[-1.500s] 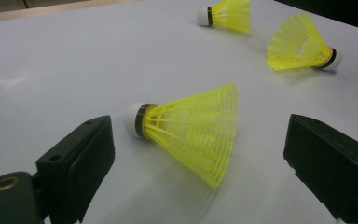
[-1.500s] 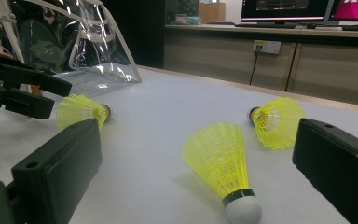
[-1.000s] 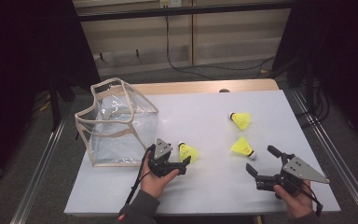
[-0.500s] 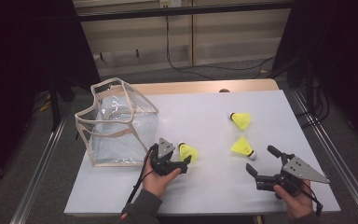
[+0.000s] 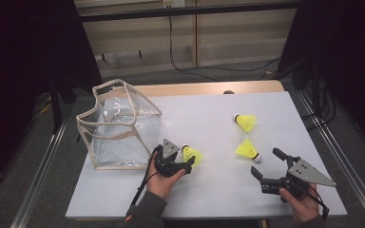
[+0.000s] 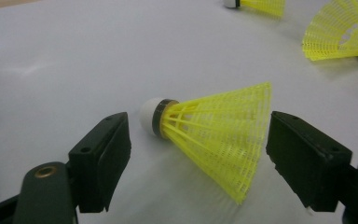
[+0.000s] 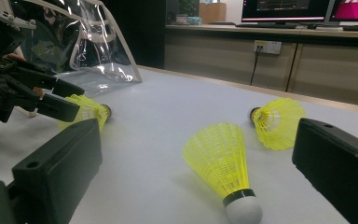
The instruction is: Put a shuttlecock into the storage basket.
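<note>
Jaws of the left gripper (image 6: 198, 154) have just been closing around the mesh-skirted yellow shuttlecock (image 6: 209, 133) lying on the white table (image 5: 204, 118), apparently not yet touching (right gripper (image 5: 266, 167) gapes empty); beyond, a glossy clear bag (image 5: 119, 126).

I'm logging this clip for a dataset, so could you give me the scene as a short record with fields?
surface: white table
container: clear bag, standing open at the table's left
work in hand: picking up a yellow shuttlecock
left hand-held gripper: jaws either side of that shuttlecock, have just been closing, not yet pressing on it
right hand-held gripper: open, nothing between the jaws
other shuttlecocks: two, lying loose, the nearer shuttlecock and the farther shuttlecock
</note>
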`<state>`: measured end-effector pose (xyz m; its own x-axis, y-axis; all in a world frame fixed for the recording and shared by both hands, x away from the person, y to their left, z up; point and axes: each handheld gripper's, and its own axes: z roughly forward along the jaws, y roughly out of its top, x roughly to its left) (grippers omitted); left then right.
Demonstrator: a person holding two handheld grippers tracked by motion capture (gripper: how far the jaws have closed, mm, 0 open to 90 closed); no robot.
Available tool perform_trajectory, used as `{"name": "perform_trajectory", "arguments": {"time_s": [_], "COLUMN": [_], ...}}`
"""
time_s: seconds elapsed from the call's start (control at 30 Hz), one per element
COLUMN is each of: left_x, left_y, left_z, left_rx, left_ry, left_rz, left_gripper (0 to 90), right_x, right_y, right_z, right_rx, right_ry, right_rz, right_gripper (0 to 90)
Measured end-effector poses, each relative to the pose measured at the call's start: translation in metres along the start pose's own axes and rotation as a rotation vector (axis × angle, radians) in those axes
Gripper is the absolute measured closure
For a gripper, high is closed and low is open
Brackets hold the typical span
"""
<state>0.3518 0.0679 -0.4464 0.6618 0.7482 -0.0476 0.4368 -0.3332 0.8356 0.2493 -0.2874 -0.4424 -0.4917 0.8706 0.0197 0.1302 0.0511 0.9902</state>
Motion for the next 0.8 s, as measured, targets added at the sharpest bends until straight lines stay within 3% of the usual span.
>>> {"name": "perform_trajectory", "arguments": {"time_s": [0.2, 0.27, 0.8], "left_x": [0.0005, 0.0013, 0.0033], "left_y": [-0.0004, -0.0003, -0.0006], "left_z": [0.0025, 0.0035, 0.0091], "left_rx": [0.014, 0.033, 0.036], "left_ry": [0.011, 0.02, 0.04], "left_rz": [-0.003, 0.013, -0.004], "left_gripper": [24.8, 26.6, 31.2], "right_x": [0.0001, 0.0, -0.0001], "right_y": [-0.0001, -0.0001, 0.0], "right_z": [0.0001, 0.0001, 0.0001], "right_rx": [0.001, 0.001, 0.001], "right_ry": [0.002, 0.001, 0.002], "right_rz": [0.0, 0.001, -0.002], "right_gripper": [1.3, 1.3, 1.4]}}
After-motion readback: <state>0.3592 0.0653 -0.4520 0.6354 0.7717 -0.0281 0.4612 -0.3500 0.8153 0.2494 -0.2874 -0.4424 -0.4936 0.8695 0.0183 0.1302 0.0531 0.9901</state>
